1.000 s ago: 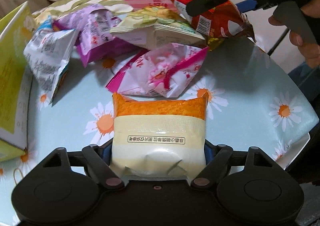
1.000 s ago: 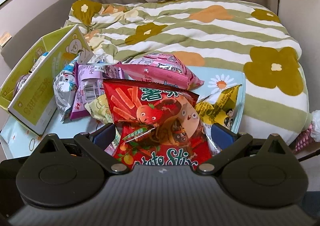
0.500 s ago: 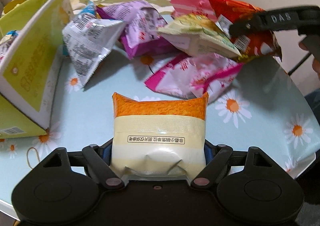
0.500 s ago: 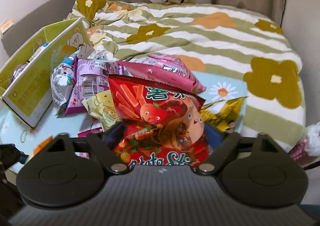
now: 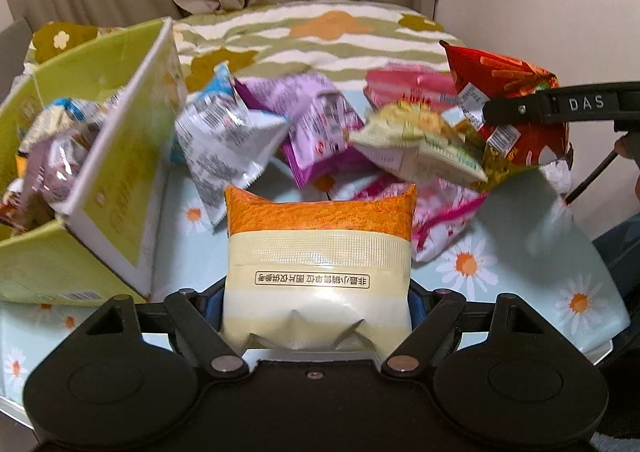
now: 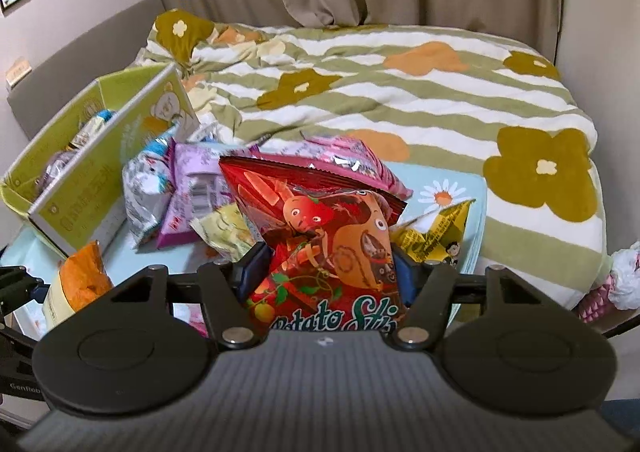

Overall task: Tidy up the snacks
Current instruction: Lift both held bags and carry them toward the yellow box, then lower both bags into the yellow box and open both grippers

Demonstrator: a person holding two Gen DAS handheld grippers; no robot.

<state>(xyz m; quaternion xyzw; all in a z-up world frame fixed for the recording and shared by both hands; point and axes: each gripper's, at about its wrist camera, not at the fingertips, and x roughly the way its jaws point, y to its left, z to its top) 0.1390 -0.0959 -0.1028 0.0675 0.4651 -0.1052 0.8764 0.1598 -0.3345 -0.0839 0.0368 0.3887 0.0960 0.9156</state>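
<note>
My left gripper (image 5: pixel 316 304) is shut on an orange and cream snack pack (image 5: pixel 318 252), held above the daisy-print table (image 5: pixel 520 276). The pack also shows at the left of the right wrist view (image 6: pixel 78 284). My right gripper (image 6: pixel 322 276) is shut on a red potato stick bag (image 6: pixel 324 228), lifted over the snack pile; that bag also shows in the left wrist view (image 5: pixel 504 92) at the right, clamped in the right gripper's fingers (image 5: pixel 560 108). A green cardboard box (image 5: pixel 120 180) with several snacks inside stands at the left.
Loose packets lie in a pile on the table: silver (image 5: pixel 224 140), purple (image 5: pixel 316 124), pale green (image 5: pixel 420 140), pink (image 5: pixel 444 220) and yellow (image 6: pixel 436 228). A bed with a striped flower blanket (image 6: pixel 400 92) lies behind the table. Curtains hang at the back.
My left gripper has swung left with the orange pack, bringing the green box into view. My right gripper has closed tighter on the red bag and lifted it.
</note>
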